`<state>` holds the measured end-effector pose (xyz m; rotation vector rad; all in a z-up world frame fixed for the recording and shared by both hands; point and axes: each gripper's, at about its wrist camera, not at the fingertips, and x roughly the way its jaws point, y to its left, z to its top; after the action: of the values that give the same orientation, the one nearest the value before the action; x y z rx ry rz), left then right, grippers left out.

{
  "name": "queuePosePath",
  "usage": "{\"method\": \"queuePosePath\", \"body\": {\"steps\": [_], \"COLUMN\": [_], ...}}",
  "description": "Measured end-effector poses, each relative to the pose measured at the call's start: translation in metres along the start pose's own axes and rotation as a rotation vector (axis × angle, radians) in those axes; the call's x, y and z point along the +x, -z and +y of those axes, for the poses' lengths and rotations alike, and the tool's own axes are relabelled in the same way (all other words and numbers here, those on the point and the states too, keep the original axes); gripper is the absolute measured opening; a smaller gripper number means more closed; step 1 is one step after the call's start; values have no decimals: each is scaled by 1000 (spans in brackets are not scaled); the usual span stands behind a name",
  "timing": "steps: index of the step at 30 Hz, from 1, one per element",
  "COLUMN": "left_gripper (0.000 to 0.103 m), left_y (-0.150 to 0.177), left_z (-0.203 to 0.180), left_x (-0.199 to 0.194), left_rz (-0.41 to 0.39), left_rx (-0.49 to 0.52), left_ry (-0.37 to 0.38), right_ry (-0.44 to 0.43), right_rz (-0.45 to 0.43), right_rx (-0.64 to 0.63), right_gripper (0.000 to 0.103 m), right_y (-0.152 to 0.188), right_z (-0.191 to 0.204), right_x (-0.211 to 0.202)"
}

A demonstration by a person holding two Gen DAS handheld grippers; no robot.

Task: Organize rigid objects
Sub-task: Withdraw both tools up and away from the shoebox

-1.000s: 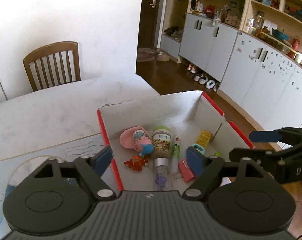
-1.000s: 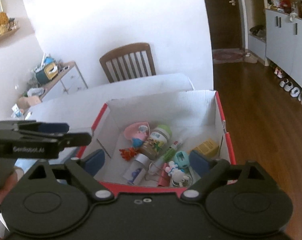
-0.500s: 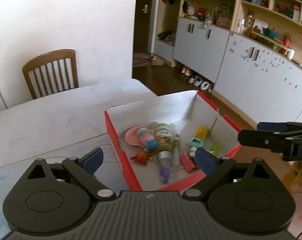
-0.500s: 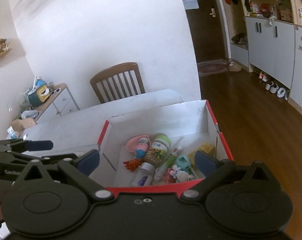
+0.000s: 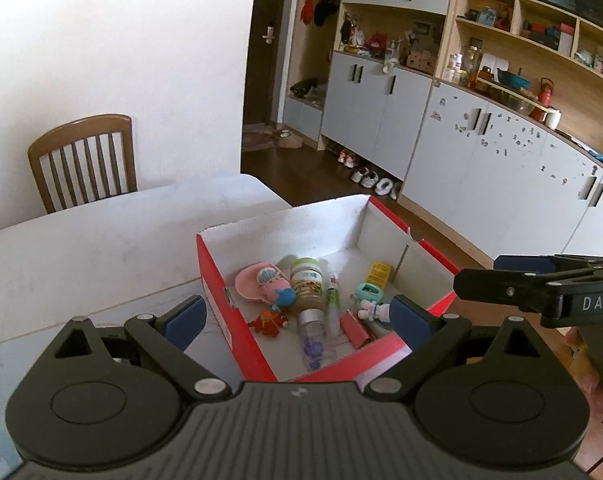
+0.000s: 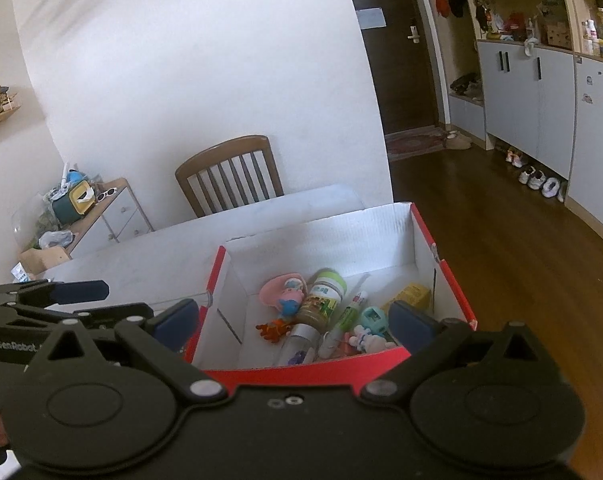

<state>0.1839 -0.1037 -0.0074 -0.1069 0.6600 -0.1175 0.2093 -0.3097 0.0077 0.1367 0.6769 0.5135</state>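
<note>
Presently both claws stand spread wide and carry nothing. My left claw (image 5: pixel 295 316) has just been opening, with nothing between its pads; my right claw (image 6: pixel 293 320) likewise. Each hangs short of the red box (image 5: pixel 215 280), angled down at it, no contact.

Box sits on the white bench (image 5: pixel 101 240), just ahead of both claws, its near wall below my right claw's fingertips. All the small goods lie loose on its floor, bunched toward the near end.

Handling notes, my judgement only:
- Green-capped jar (image 5: pixel 307 284), lying on its side at the middle of the heap. Hard, round, probably the heaviest piece; likely to roll. Take it across the body, pads square to its length.
- Clear bottle (image 5: pixel 315 334), lying end to end with the jar, nearer me. Smooth plastic, light, slippery. Grip at the neck or mid-body, gently.
- Pink toy (image 5: pixel 261 284), left of the jar and touching it. Flat, stiff-looking, light. Pinch the rim.
- Orange figure (image 5: pixel 269 322), near-left of the jar. Small, knobbly; easy hold across the torso.
- Green-and-white tube (image 5: pixel 332 300), right of the jar, alongside it. Slender; clamp across the width.
- Teal gadget (image 5: pixel 368 293) and white figurine (image 5: pixel 371 312), close by my left claw's right finger. Light, hard.
- Yellow carton (image 5: pixel 379 273), far right, against the wall. Cardboard, crushable; ease the squeeze.

Crowding is the risk: neighbours touch, so one pad may nudge the next item.
</note>
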Motion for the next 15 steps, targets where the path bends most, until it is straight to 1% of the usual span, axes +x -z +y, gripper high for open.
{"method": "queuePosePath", "body": {"steps": [5,9,15], "left_gripper": [99,99,99], "left_y": [3,4,4], "left_z": [3,9,9], "left_x": [-2,-3,-5], "left_rz": [3,2,-19], "left_rx": [0,-27,4], "left_ry": [5,30,36], "right_ry": [10,14,29], "right_rz": [-8,-10,-12], "right_rx": [14,19,32], "right_gripper": [101,101,101], "right_y": [3,5,9], "right_z": [3,6,9], "right_x": [-3,-4,-6]}}
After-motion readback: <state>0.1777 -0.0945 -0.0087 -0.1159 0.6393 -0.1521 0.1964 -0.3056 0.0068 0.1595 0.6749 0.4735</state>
